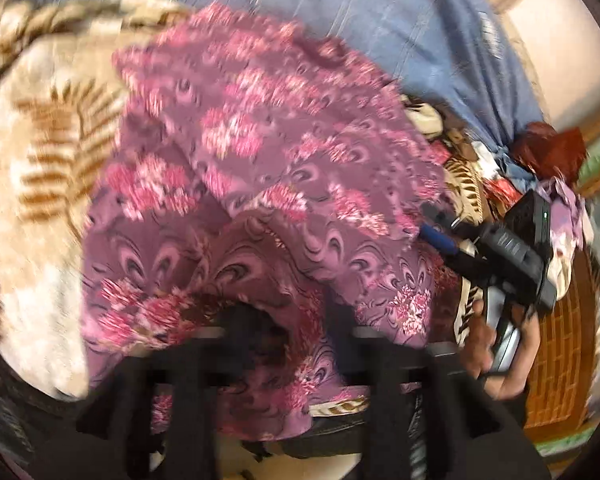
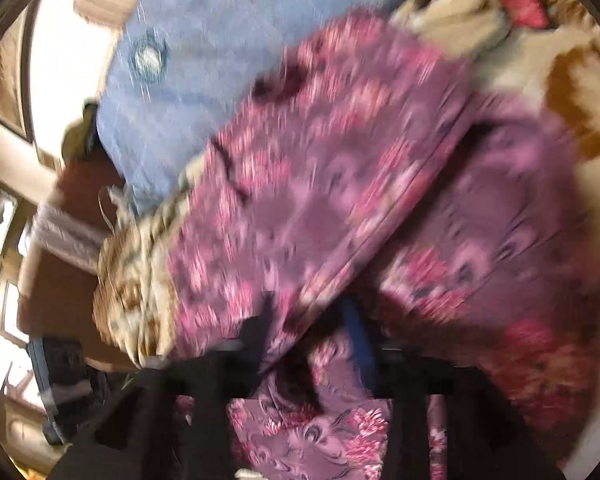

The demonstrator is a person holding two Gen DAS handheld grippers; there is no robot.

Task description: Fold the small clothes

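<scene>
A purple garment with pink flowers lies rumpled on a cream blanket with brown leaves. In the left wrist view my left gripper is at the garment's near edge. Its dark fingers stand apart, with a fold of the cloth draped over and between them. My right gripper comes in from the right, held by a hand, its blue-padded tip at the garment's right edge. In the blurred right wrist view the garment is folded along a seam, and my right gripper stands wide with loose cloth between its fingers.
A blue striped cloth covers the bed behind the garment. A heap of mixed clothes sits at the right. An orange brick-patterned floor lies beyond the bed's edge. A dark bag stands on the floor near a window.
</scene>
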